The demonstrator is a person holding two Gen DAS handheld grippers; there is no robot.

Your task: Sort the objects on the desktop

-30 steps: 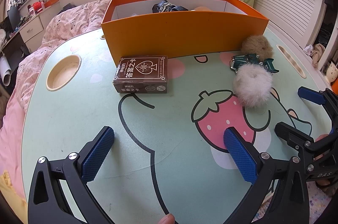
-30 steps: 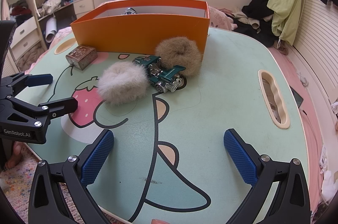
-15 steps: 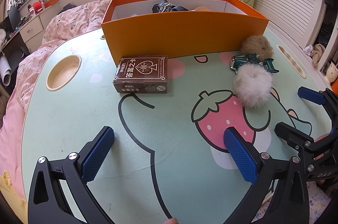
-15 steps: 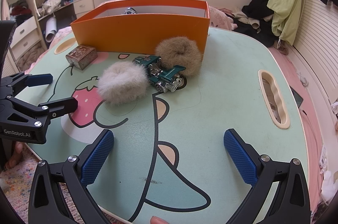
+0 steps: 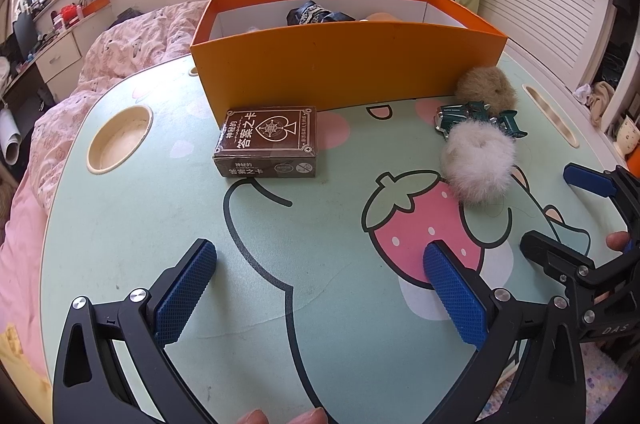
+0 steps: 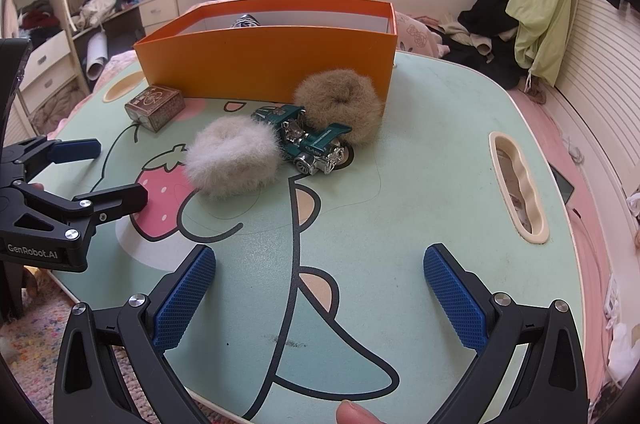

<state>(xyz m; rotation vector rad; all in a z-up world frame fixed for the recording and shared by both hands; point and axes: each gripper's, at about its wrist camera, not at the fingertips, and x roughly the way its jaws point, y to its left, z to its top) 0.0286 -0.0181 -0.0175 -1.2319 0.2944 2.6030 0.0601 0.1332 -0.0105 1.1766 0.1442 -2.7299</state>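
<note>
Looking through the left wrist camera, I see my left gripper [image 5: 320, 284] spread wide at the bottom of the frame, holding nothing, its blue pads hovering over the cartoon-printed table [image 5: 132, 236]. Just above centre lies the brown card box [image 5: 267, 143], flat on the table and just in front of the orange box [image 5: 344, 67], which fills the upper middle. Right of centre sits the white fluffy scrunchie [image 5: 477, 163], touching the teal toy car [image 5: 460, 115] behind it, and the brown fluffy scrunchie [image 5: 486, 88] rests against the orange wall. At the right edge my right gripper [image 5: 560, 212] shows, also spread. From the right wrist camera, that right gripper [image 6: 320, 288] is open and empty at the bottom of the frame. In the centre the toy car [image 6: 310, 139] lies between the white scrunchie [image 6: 232, 155] and the brown scrunchie [image 6: 338, 103], touching both. The card box [image 6: 155, 107] sits at the left, the orange box [image 6: 264, 63] behind it, and my left gripper [image 6: 104, 169] is at the left edge. Some dark fabric shows inside the orange box.
</note>
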